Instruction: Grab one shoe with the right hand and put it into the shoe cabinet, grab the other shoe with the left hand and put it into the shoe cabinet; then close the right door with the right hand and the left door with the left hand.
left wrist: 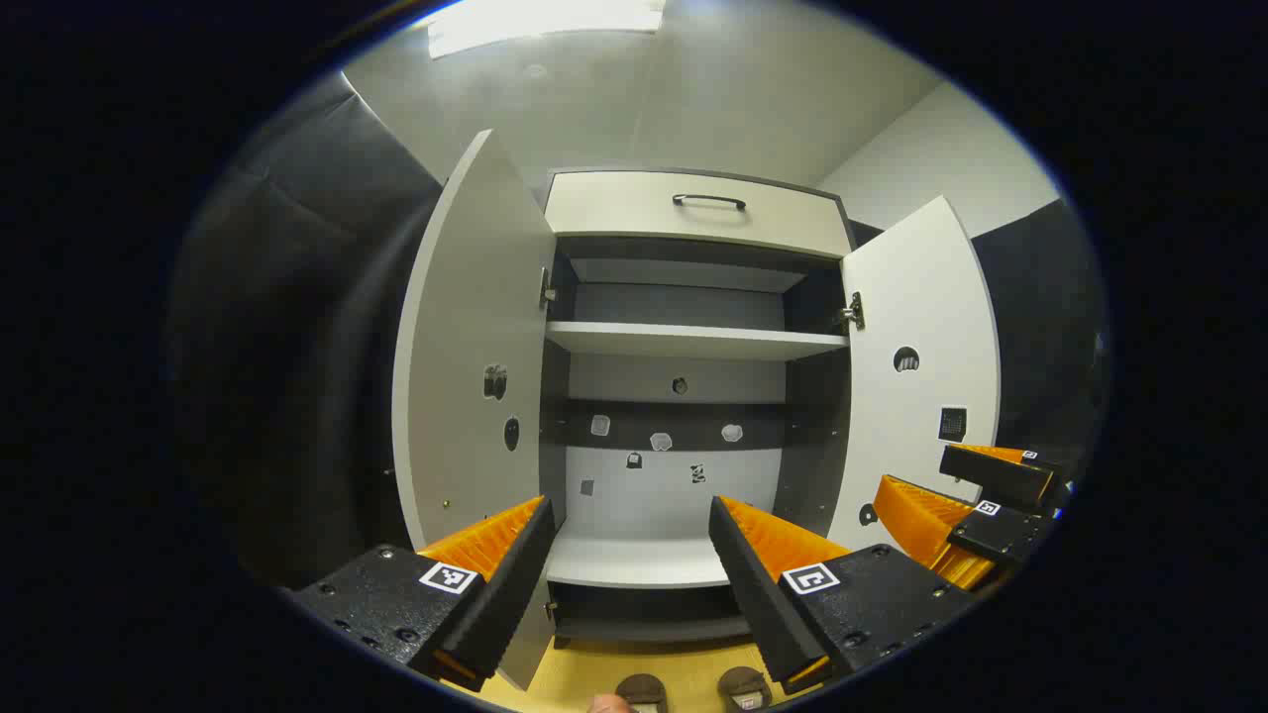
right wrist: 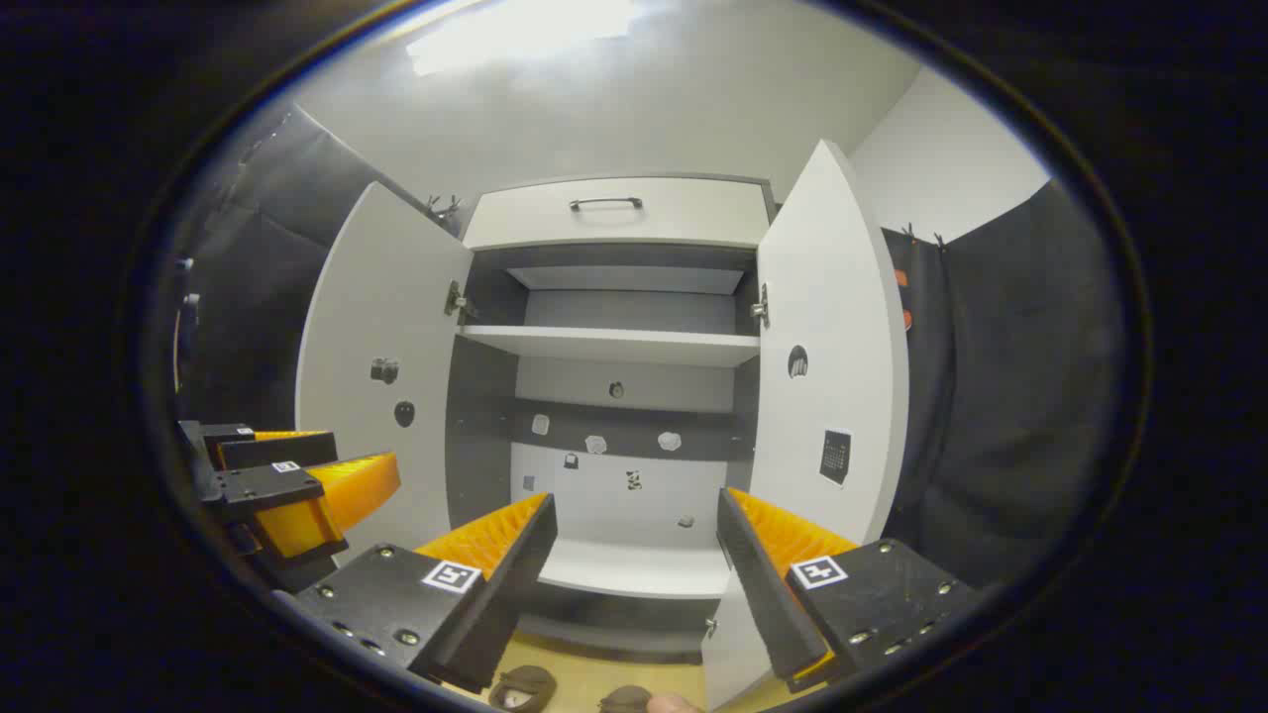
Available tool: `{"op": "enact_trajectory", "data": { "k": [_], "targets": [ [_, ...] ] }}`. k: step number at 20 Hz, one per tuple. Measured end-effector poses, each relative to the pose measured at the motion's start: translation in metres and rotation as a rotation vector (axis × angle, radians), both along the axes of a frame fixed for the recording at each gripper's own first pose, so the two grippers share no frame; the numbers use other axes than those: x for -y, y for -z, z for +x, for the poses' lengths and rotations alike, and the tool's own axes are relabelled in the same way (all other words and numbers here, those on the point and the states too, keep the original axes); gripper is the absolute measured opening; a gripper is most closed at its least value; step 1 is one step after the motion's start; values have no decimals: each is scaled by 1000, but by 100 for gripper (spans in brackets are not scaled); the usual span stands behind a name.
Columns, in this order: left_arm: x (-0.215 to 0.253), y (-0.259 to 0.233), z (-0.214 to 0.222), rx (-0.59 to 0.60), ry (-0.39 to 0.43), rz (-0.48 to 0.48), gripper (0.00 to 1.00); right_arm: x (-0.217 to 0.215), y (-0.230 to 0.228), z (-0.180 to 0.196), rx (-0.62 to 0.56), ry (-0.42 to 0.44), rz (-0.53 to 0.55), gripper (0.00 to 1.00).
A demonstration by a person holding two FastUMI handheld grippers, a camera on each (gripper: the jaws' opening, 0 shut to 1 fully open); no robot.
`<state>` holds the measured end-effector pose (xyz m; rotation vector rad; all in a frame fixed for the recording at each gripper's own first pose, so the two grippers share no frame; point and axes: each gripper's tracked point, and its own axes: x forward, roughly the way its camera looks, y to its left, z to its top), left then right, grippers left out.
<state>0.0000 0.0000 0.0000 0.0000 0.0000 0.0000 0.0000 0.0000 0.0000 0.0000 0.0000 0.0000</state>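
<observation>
The shoe cabinet (left wrist: 693,340) stands straight ahead with its left door (left wrist: 466,347) and right door (left wrist: 921,386) swung wide, and its shelves are bare. Two dark brown shoes (left wrist: 642,688) (left wrist: 743,686) sit on the yellow floor just in front of it, cut off at the bottom edge. My left gripper (left wrist: 629,505) is open and holds nothing, aimed at the lower shelf (left wrist: 639,562). In the right gripper view, the right gripper (right wrist: 636,500) is also open and holds nothing, above the shoes (right wrist: 523,686) (right wrist: 626,698). Each gripper shows beside the other, the right gripper (left wrist: 951,515) and the left gripper (right wrist: 297,485).
A drawer with a dark handle (left wrist: 708,201) tops the cabinet. Small stickers dot the back panel (left wrist: 659,441) and the insides of the doors. Black cloth walls (left wrist: 297,327) hang on both sides. The open doors (right wrist: 381,366) (right wrist: 827,376) reach outward toward the grippers.
</observation>
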Motion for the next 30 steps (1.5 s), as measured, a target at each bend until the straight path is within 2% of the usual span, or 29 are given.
{"op": "enact_trajectory", "data": {
  "k": [2, 3, 13, 17, 21, 30],
  "targets": [
    [-1, -1, -1, 2, -6, -1, 93, -1, 1, 0, -3, -4, 3, 97],
    [-1, -1, -1, 1, -9, 0, 96, -1, 1, 0, -5, -5, 3, 98],
    [-7, -5, -13, 7, -21, 7, 96, -7, 0, -11, -2, -12, 5, 98],
    [-12, -8, -16, 10, -32, 12, 96, -14, 14, -11, -18, -23, -2, 98],
    [-20, -11, -17, 16, -50, 18, 96, -23, 61, -10, -87, -42, -7, 97],
    [-46, -24, -24, 40, -109, 44, 96, -39, 232, -36, -344, -72, 8, 98]
  ]
}}
